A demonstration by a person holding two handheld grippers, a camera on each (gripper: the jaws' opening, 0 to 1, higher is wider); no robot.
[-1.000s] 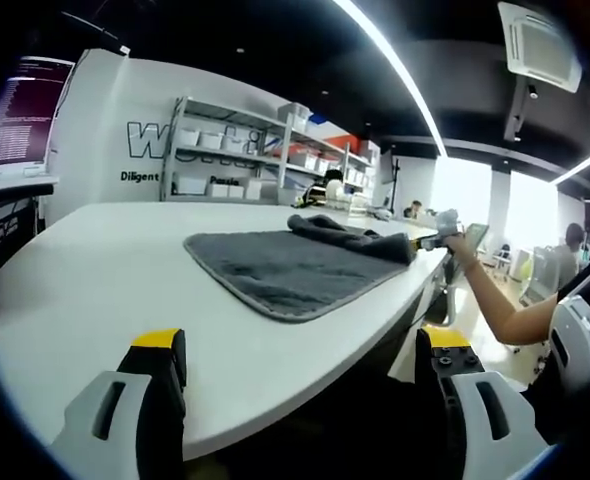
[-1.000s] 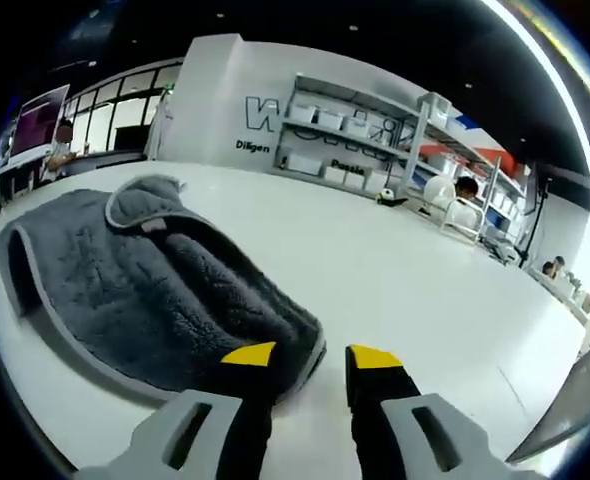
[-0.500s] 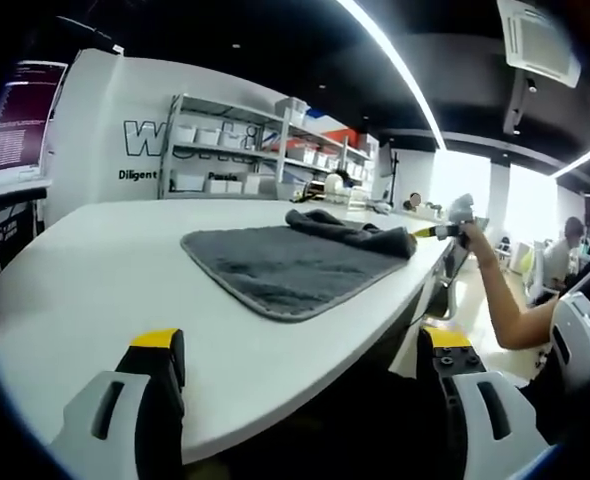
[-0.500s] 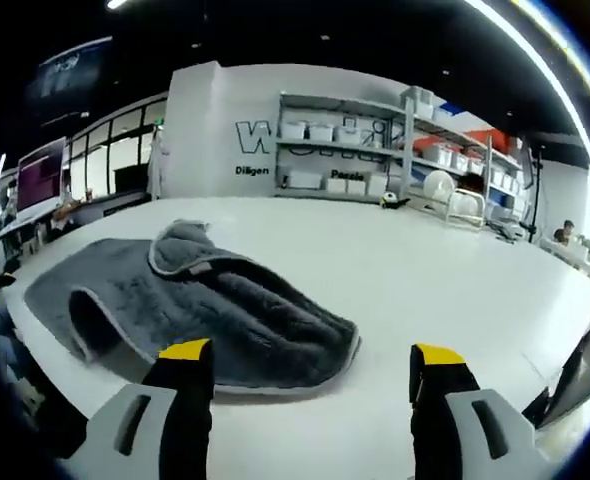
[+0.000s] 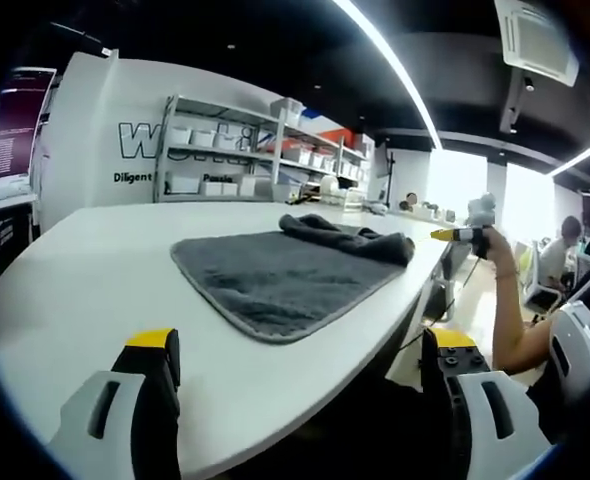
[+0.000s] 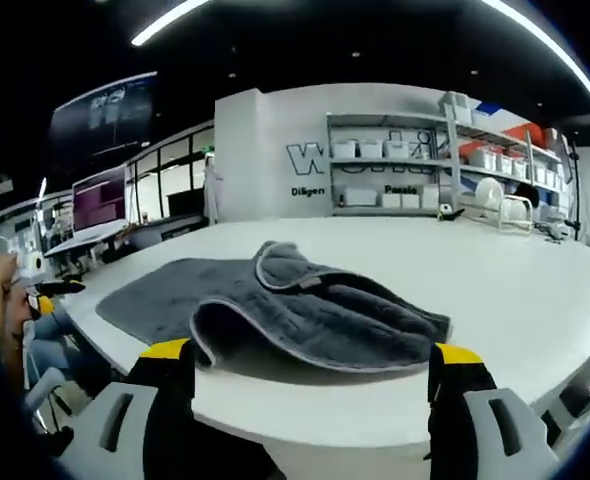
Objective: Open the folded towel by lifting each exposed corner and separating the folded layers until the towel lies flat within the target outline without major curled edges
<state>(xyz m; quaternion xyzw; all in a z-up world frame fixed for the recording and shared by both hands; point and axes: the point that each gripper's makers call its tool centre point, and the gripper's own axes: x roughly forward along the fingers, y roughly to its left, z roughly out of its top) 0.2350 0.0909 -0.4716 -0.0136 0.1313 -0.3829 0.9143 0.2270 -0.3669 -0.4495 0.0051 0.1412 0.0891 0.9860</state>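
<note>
You get bright, even light from the ceiling strip lights [image 5: 390,62] and blown-out windows [image 5: 455,190] at right in the left gripper view, a sheen on the white surface [image 6: 535,290], and heavy fisheye bending with soft, slightly blurred edges.

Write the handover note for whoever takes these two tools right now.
Left tool: open, empty, held back off the table's near edge.
Right tool: open, empty, off the table's edge, facing the folded side.
Towel: grey, on the white table; one part lies flat, the other end is bunched in a folded flap.
Done: partly opened.
Left: lift the flap's corner, spread it out, smooth the edges. I can't make out a target outline.
</note>
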